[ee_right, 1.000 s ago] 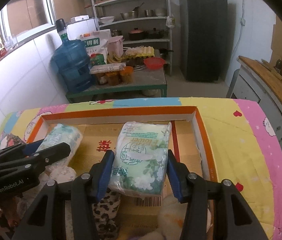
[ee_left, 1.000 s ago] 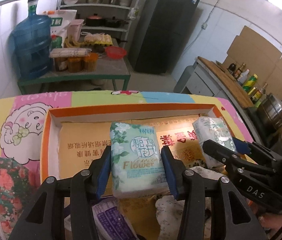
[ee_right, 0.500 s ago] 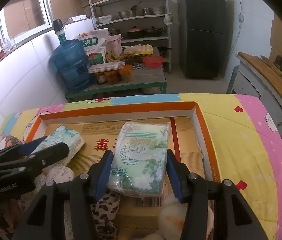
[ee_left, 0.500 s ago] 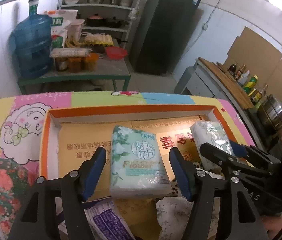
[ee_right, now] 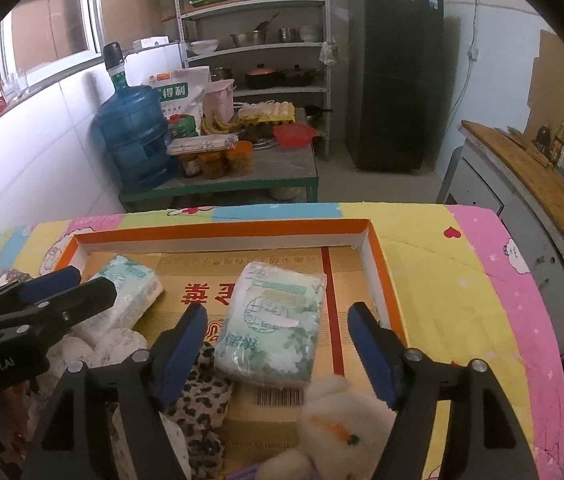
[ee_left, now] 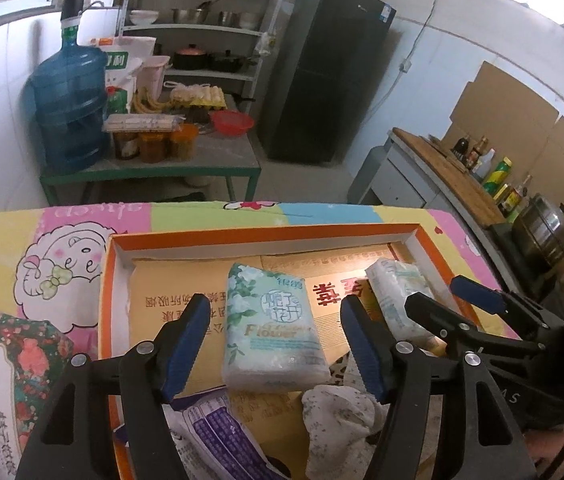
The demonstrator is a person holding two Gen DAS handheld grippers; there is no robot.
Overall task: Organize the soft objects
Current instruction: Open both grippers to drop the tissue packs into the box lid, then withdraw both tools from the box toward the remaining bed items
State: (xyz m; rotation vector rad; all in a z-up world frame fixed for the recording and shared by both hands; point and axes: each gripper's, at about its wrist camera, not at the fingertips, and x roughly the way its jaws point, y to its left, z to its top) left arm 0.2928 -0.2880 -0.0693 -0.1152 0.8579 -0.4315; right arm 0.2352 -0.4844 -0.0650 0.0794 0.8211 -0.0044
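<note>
Grippers, two. Left gripper (ee_left: 274, 326): jaws have just been opening and stand spread, clear gaps on both sides of the "Flower" tissue pack (ee_left: 272, 330) lying flat between them. Right gripper (ee_right: 278, 334): jaws have likewise just been opening, spread wide of the second tissue pack (ee_right: 274, 326), neither pad touching it. Tissue packs, two, both resting on the floor of the orange-rimmed cardboard tray (ee_right: 222, 227), well apart. Nearest the cameras, soft items crowd the tray's front: one plush toy (ee_right: 342, 416), one leopard-print cloth (ee_right: 202, 392), one white speckled bundle (ee_left: 334, 416), one printed packet (ee_left: 218, 432). Tray's far half lies bare to the back wall. Beyond it, the patterned cloth (ee_right: 462, 280).
</note>
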